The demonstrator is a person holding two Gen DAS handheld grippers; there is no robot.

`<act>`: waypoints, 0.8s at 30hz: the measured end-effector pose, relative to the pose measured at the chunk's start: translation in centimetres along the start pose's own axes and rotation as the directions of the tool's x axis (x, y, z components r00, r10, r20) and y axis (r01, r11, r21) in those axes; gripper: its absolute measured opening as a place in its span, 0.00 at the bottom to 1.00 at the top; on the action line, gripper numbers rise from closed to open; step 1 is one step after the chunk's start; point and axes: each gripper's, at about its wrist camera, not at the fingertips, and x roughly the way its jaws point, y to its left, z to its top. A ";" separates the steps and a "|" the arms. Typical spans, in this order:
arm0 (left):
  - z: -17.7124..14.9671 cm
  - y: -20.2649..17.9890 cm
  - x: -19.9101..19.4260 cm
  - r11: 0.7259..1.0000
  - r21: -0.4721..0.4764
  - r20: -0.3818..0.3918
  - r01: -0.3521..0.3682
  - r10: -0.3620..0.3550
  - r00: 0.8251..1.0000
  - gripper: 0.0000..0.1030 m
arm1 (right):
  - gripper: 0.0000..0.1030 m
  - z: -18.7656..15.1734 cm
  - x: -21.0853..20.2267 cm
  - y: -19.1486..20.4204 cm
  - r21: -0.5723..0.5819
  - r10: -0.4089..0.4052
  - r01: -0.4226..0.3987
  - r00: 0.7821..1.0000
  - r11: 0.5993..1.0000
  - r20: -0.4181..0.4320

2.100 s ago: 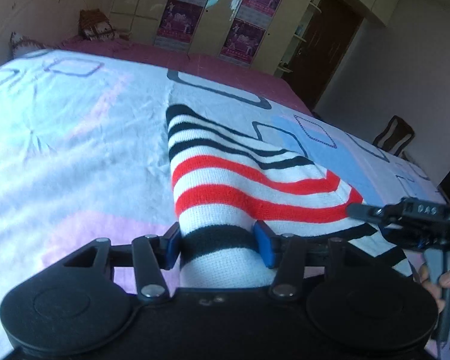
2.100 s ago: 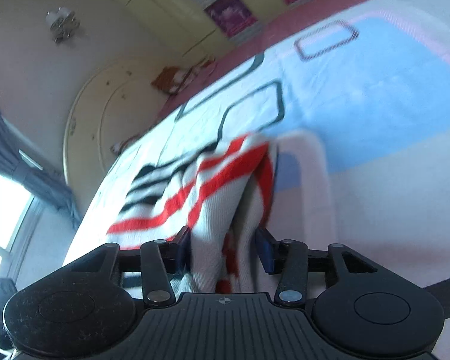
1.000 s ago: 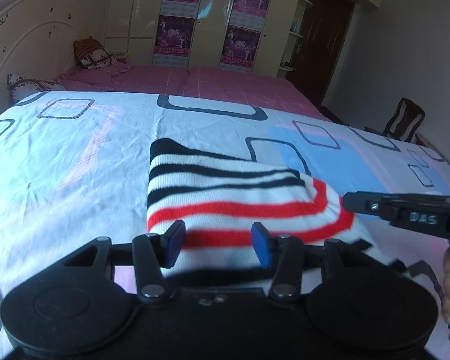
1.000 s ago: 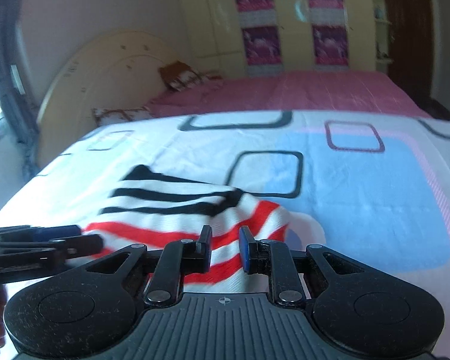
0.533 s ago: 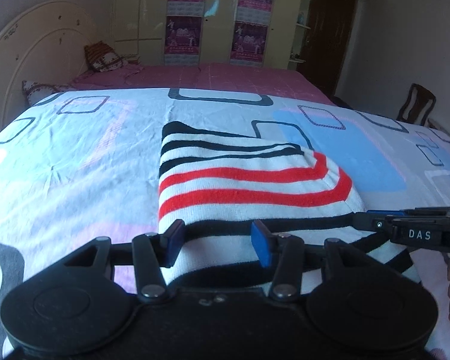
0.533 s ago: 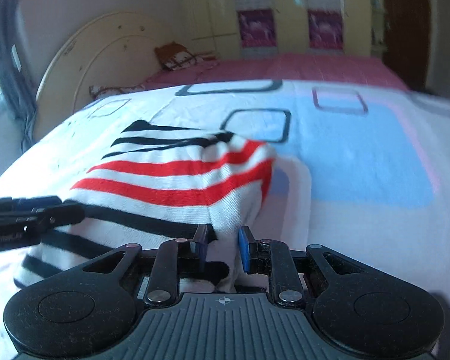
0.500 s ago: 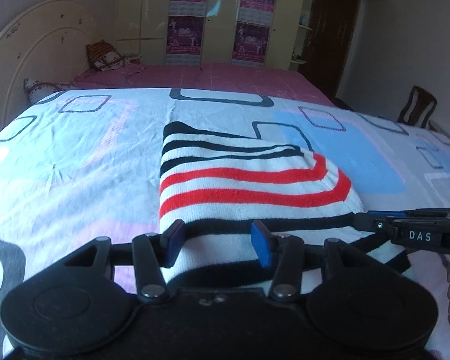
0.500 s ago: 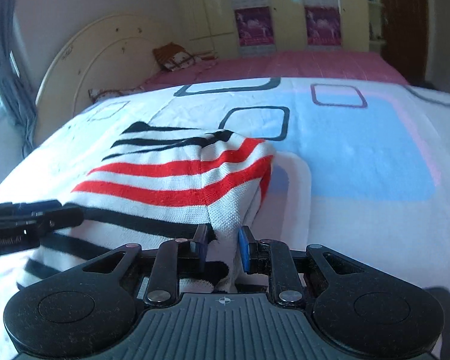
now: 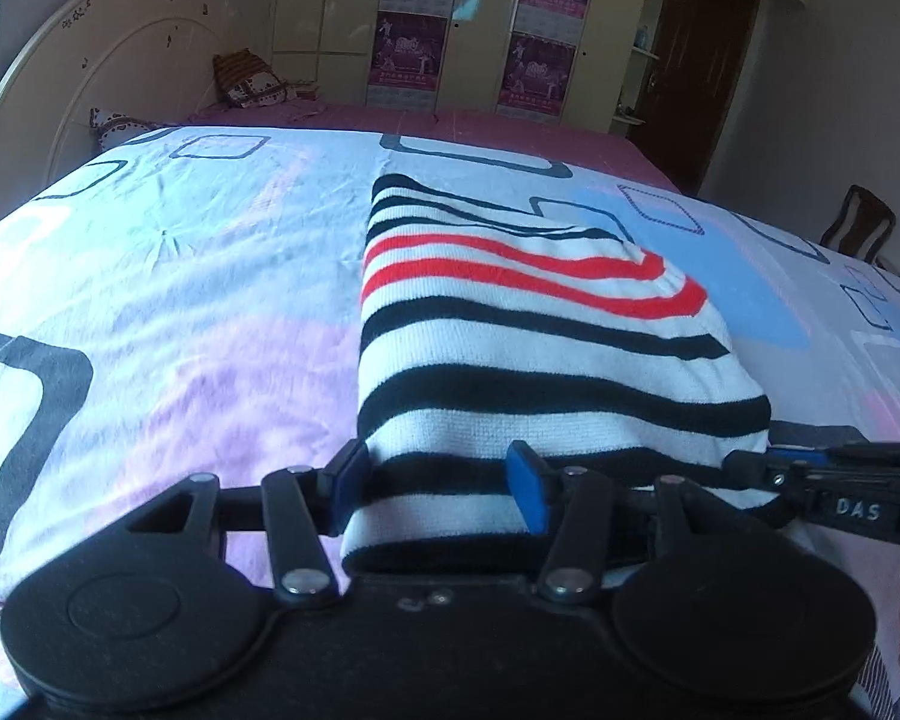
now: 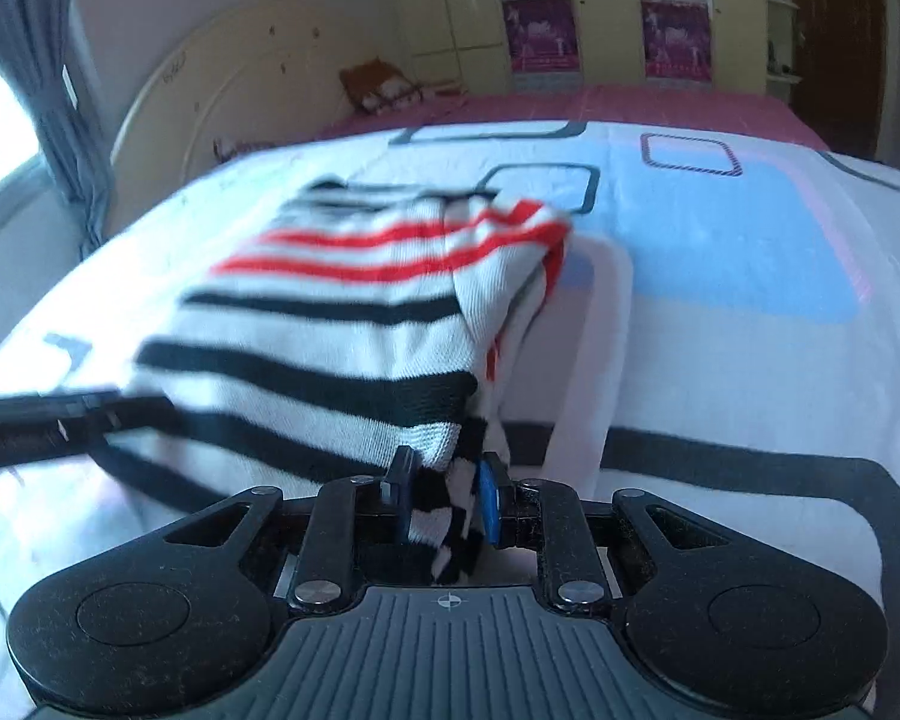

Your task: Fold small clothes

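A small white knit garment (image 9: 534, 324) with black and red stripes lies folded on the bed sheet (image 9: 168, 300). My left gripper (image 9: 438, 477) has its blue pads wide apart around the near left edge of the garment, and the cloth runs between them. My right gripper (image 10: 444, 495) is shut on the garment's near right corner (image 10: 444, 498), which bunches between its pads. The garment also shows in the right wrist view (image 10: 342, 336), blurred. Each gripper appears at the edge of the other's view, the right one (image 9: 834, 480) and the left one (image 10: 48, 420).
The sheet (image 10: 750, 312) is white with pink, blue and dark square outlines over a pink bed cover (image 9: 450, 126). A curved headboard (image 9: 108, 66) and pillows (image 9: 246, 84) lie at the far left. Wardrobes with posters (image 9: 468, 24) stand behind. A chair (image 9: 858, 228) stands right.
The garment's near edge has been drawn toward me, so more black stripes show on top. The right gripper stays shut on its corner. The left gripper's pads stay wide apart.
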 end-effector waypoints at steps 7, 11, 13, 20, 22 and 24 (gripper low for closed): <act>0.1 -0.8 -1.0 0.999 -0.003 0.009 -0.034 0.034 0.999 0.52 | 0.21 -0.1 0.5 -1.0 0.070 0.022 -0.022 1.000 0.997 -0.004; -0.2 -2.2 -3.6 0.999 0.000 0.043 -0.047 0.046 0.998 0.62 | 0.53 0.3 0.3 -1.3 0.096 -0.029 0.033 0.999 0.995 -0.039; -0.5 -3.0 -5.4 0.998 0.010 0.063 -0.056 0.055 0.996 0.73 | 0.71 0.8 -0.4 -1.7 0.117 -0.055 0.061 0.997 0.991 -0.059; -2.9 -6.4 -13.0 0.993 -0.014 0.083 -0.121 0.122 0.989 0.98 | 0.88 -1.9 -10.6 -1.5 0.194 -0.017 0.002 0.997 0.981 0.073; -3.9 -7.6 -15.7 0.992 -0.005 0.100 -0.127 0.127 0.987 0.99 | 0.88 -3.0 -13.7 -0.7 0.159 0.005 -0.019 0.996 0.987 0.085; -4.8 -8.5 -18.5 0.995 0.002 0.132 -0.102 0.101 0.986 1.00 | 0.89 -4.2 -17.2 0.1 0.123 0.032 -0.044 0.995 0.991 0.099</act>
